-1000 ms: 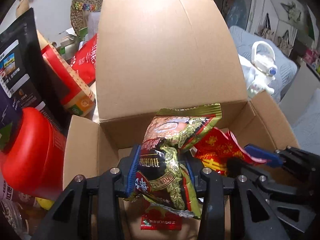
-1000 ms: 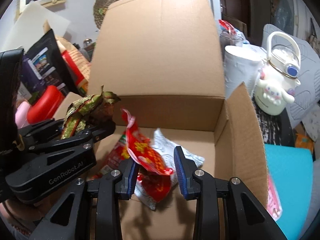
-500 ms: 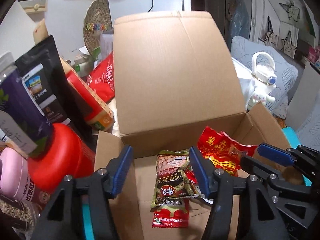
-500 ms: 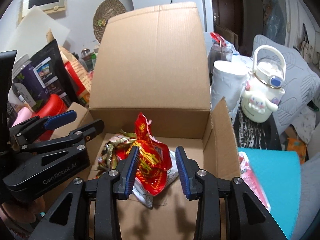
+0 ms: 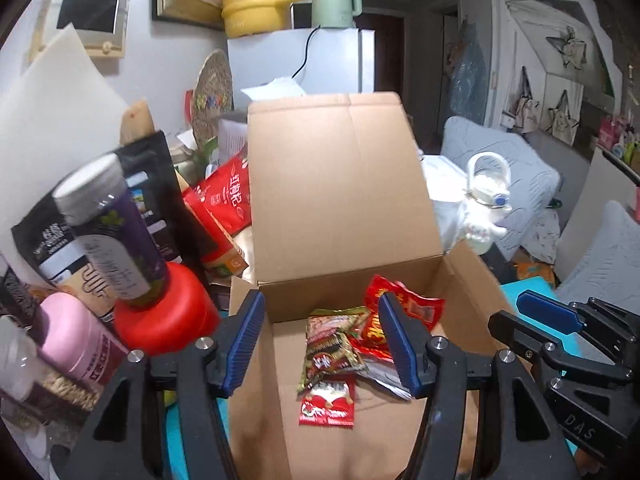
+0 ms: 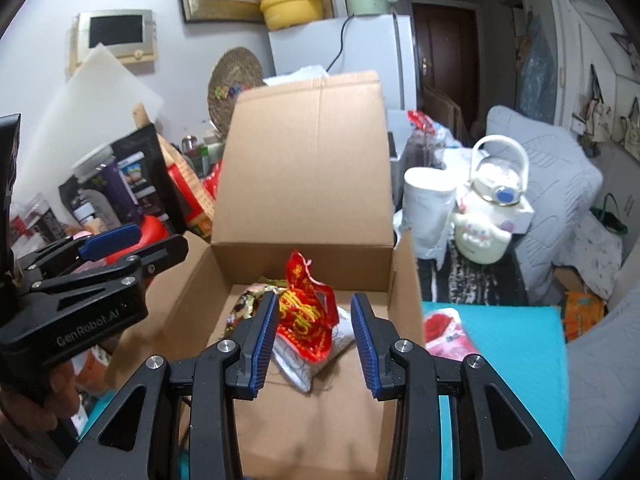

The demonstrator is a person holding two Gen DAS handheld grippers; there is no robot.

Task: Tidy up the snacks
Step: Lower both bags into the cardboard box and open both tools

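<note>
Both the left gripper (image 5: 322,340) and right gripper (image 6: 314,340) now hang released and empty above the cardboard box (image 5: 468,276), where a second ago each pinched a snack packet. The green-and-red packet (image 5: 332,344) lies flat on the box floor, long axis running toward the rear wall. The red packet (image 6: 306,306) leans across it, crimped end up, so that pair looks stowed.

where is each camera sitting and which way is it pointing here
Left wrist: on the left hand-held gripper, looking forward and down into the open cardboard box; its own open fingers show, with the right hand-held gripper at the right edge.
Right wrist: on the right hand-held gripper, facing the same box from further right; the left hand-held gripper sits at the left edge.
Shared: the box, the red snack packet, the white kettle-shaped bottle.
</note>
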